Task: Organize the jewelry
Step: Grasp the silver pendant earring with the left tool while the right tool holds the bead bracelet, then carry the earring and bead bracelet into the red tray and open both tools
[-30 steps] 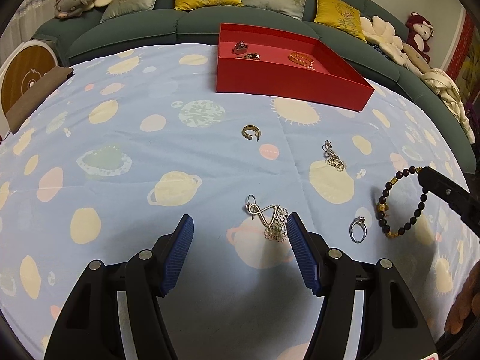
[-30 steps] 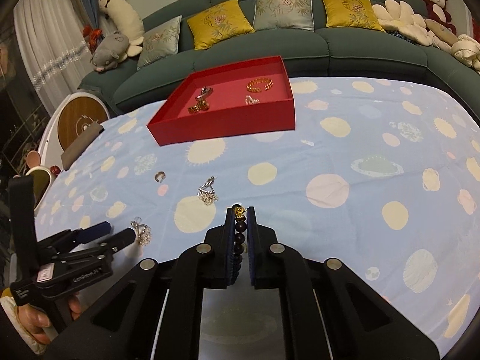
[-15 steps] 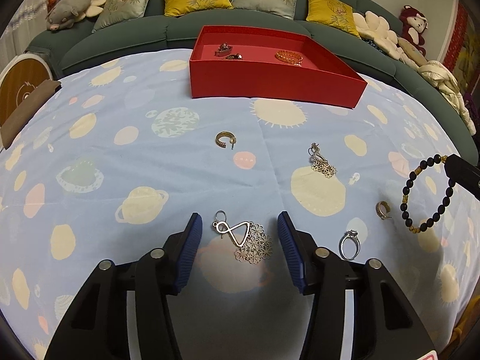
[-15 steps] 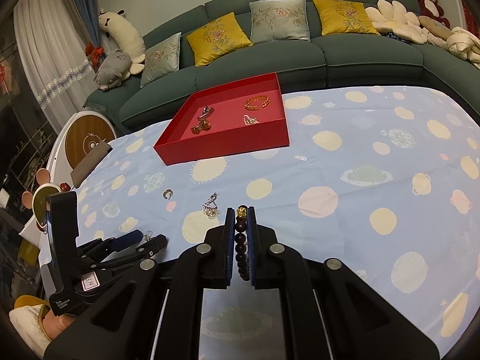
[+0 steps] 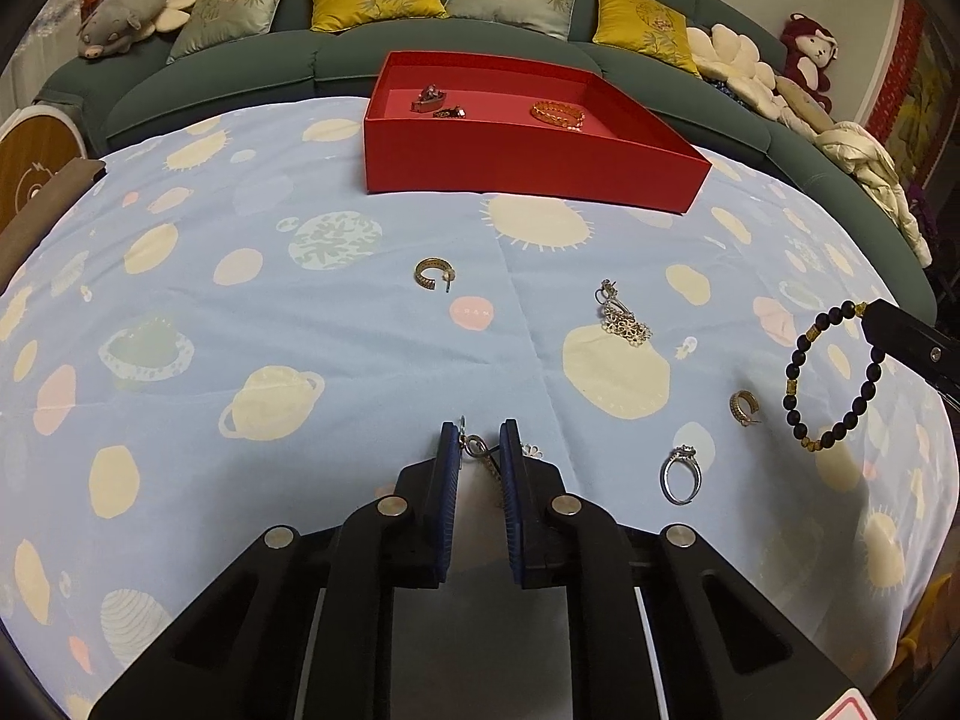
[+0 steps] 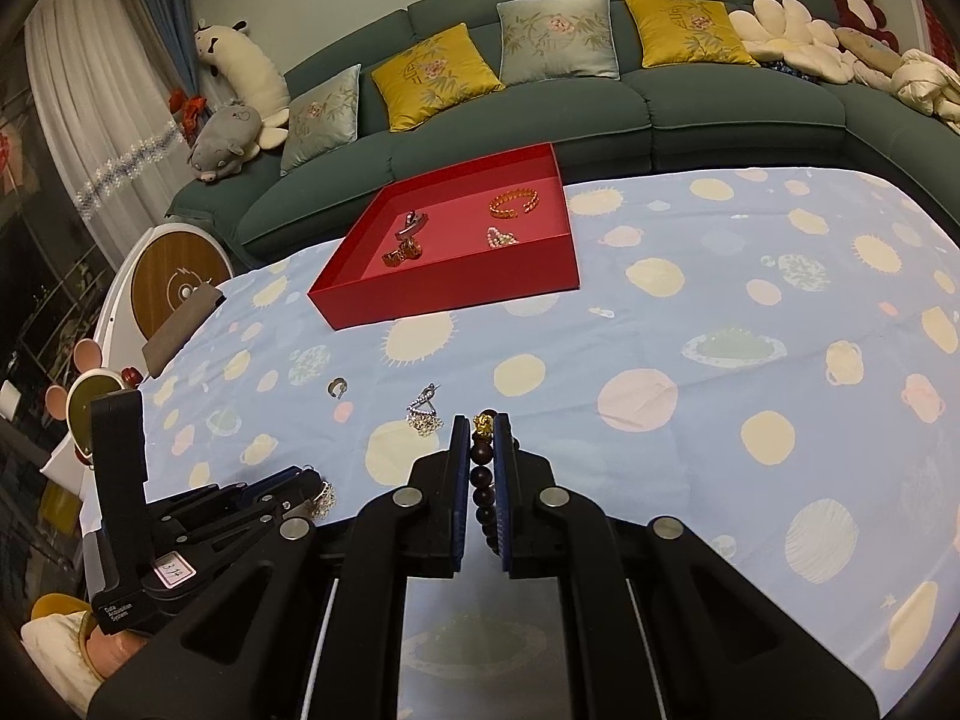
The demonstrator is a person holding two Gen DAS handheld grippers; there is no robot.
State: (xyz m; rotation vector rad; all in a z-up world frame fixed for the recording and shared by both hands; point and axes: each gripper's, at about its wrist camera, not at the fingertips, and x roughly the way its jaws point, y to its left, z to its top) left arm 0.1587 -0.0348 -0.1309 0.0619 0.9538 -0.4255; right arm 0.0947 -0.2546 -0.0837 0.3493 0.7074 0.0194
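Observation:
My left gripper (image 5: 478, 429) is low over the planet-print cloth, its jaws closing on a silver filigree earring (image 5: 477, 447) pinched between the blue pads; some filigree sticks out past the right pad. In the right wrist view this left gripper (image 6: 312, 489) is at the lower left with the earring (image 6: 324, 495) at its tips. My right gripper (image 6: 483, 438) is shut on a dark bead bracelet (image 6: 482, 480) with a gold charm. The bracelet (image 5: 793, 371) hangs from the right gripper (image 5: 870, 313) above the cloth. The red tray (image 5: 528, 162) at the back holds several pieces.
Loose on the cloth lie a gold hoop earring (image 5: 433, 274), a second silver filigree earring (image 5: 624, 318), another gold hoop (image 5: 744, 407) and a silver ring (image 5: 681, 474). A green sofa (image 6: 600, 114) with cushions curves behind the table. A person's hand (image 6: 114, 654) holds the left gripper.
The left jaws have come together from wide apart to a narrow pinch on the silver earring. The right gripper stays shut on the bracelet and has hardly moved.

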